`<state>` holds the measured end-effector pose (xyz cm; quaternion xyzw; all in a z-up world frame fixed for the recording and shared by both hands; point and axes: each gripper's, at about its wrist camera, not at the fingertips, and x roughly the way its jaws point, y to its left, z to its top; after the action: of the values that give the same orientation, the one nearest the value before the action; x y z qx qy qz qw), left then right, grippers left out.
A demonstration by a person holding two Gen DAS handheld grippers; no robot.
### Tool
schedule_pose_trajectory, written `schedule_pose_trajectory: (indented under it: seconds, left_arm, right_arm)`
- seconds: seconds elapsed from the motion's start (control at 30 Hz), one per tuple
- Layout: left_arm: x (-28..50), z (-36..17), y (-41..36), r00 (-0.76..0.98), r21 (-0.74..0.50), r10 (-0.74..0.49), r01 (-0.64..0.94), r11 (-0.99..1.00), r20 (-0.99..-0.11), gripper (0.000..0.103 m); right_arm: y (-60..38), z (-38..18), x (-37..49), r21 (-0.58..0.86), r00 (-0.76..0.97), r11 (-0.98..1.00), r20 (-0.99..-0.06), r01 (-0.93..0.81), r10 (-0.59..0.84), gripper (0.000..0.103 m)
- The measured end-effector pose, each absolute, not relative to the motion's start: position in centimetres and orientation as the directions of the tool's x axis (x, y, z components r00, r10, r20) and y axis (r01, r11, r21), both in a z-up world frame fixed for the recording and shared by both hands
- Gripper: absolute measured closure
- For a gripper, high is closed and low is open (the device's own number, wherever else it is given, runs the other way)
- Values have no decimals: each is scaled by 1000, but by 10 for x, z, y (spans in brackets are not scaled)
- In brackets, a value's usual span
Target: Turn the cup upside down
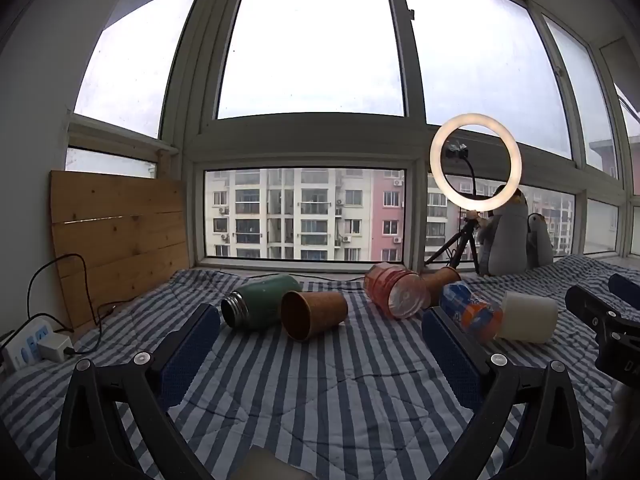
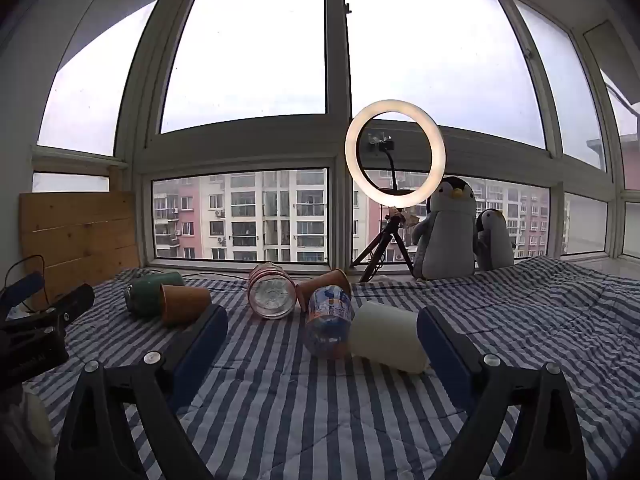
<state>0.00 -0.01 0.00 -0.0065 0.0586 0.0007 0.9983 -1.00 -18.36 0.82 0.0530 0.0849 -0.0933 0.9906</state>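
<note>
Left tongs [image 1: 320, 344] show black angular arms, each with two round silver screws at the joints, ending in dark blue textured pads [image 1: 192, 354]. Right tongs [image 2: 322, 346] look just the same: black frame, silver screws, blue pads [image 2: 202, 344]. Seen from the side in the other camera, each black body carries faint pale lettering, too small to read.
</note>
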Motion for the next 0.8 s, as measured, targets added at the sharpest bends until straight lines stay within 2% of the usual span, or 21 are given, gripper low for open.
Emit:
schedule_pose_trajectory:
  seconds: [0.8]
  left_arm:
    - [0,0,0,992,-11,1,-3,1000,-125,1]
  right_arm:
    - [-183,9,-10,86,968,977,-177,194,-176,8]
